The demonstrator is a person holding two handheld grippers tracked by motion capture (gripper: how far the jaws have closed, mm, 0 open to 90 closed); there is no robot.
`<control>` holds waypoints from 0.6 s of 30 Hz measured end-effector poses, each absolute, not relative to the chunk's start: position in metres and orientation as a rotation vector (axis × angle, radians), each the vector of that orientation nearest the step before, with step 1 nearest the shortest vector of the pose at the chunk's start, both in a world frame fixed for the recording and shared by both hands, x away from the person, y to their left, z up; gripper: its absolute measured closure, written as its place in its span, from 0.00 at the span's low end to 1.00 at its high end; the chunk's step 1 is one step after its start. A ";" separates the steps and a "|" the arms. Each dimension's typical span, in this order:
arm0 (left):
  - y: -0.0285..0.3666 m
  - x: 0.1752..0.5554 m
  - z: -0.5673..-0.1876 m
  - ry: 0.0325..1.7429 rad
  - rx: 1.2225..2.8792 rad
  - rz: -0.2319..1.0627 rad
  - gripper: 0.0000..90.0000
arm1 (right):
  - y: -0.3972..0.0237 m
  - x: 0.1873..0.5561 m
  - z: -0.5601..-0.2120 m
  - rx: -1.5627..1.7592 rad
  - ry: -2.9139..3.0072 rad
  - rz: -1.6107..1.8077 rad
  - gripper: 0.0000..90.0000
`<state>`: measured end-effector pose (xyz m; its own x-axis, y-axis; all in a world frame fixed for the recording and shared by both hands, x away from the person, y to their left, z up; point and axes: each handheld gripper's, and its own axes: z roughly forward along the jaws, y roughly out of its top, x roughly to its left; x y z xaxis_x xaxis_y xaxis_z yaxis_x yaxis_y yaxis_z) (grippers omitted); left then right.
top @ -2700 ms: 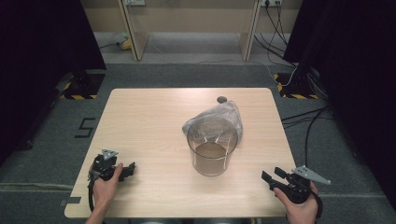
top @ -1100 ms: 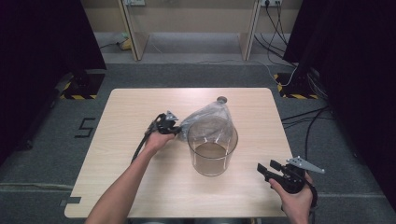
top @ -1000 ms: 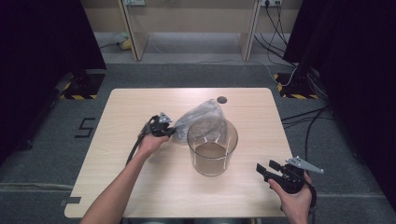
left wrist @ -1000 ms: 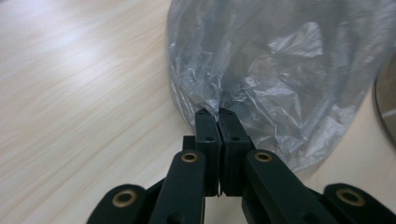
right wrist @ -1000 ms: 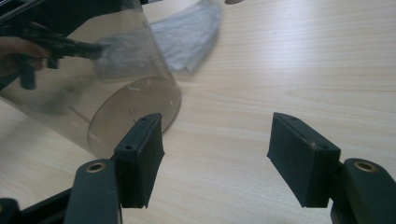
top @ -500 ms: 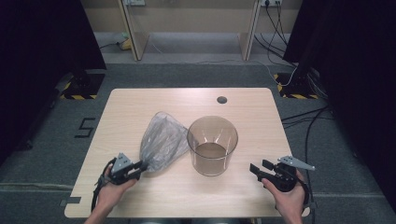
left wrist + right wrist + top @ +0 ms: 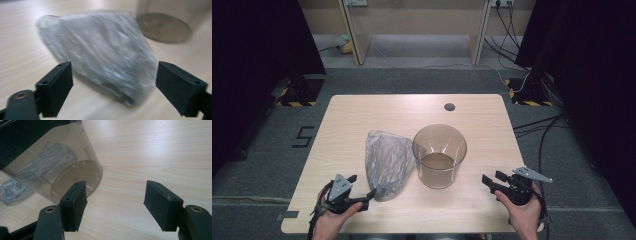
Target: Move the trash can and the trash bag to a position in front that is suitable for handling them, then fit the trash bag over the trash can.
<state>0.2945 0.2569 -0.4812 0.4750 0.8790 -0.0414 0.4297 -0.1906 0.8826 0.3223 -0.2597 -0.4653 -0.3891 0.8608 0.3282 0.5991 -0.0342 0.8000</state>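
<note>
A crumpled clear plastic bag (image 7: 387,162) lies flat on the wooden table (image 7: 362,120), just left of an upright smoky see-through bin (image 7: 439,155). At the front left, my left gripper (image 7: 362,186) points at the bag's near end. Its jaws have just been opening and stand wide. In the left gripper view the bag (image 7: 100,57) lies between and beyond them, untouched by the pads. My right gripper (image 7: 492,177) rests open at the front right, facing the bin (image 7: 50,157) with nothing between its fingers. The bag (image 7: 12,190) shows beside and through the bin.
A dark round cable hole (image 7: 449,106) sits near the table's far edge. Wooden furniture legs (image 7: 352,35) and cables (image 7: 532,75) stand on the grey floor beyond. Bare tabletop lies right of the bin.
The left gripper pulled the bag off the bin, drew it to the front left, laid it on the table and opened. The right gripper stayed near the front right.
</note>
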 end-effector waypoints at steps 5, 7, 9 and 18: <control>0.267 0.301 -0.481 1.159 1.733 0.634 0.16 | -0.264 0.320 -0.465 1.561 1.952 1.387 0.38; 0.268 0.301 -0.481 1.151 1.726 0.634 0.16 | -0.265 0.320 -0.463 1.561 1.945 1.386 0.38; 0.268 0.302 -0.480 1.145 1.723 0.643 0.16 | -0.264 0.319 -0.461 1.552 1.946 1.384 0.38; 0.267 0.313 -0.482 1.157 1.726 0.627 0.16 | -0.265 0.321 -0.464 1.565 1.950 1.374 0.36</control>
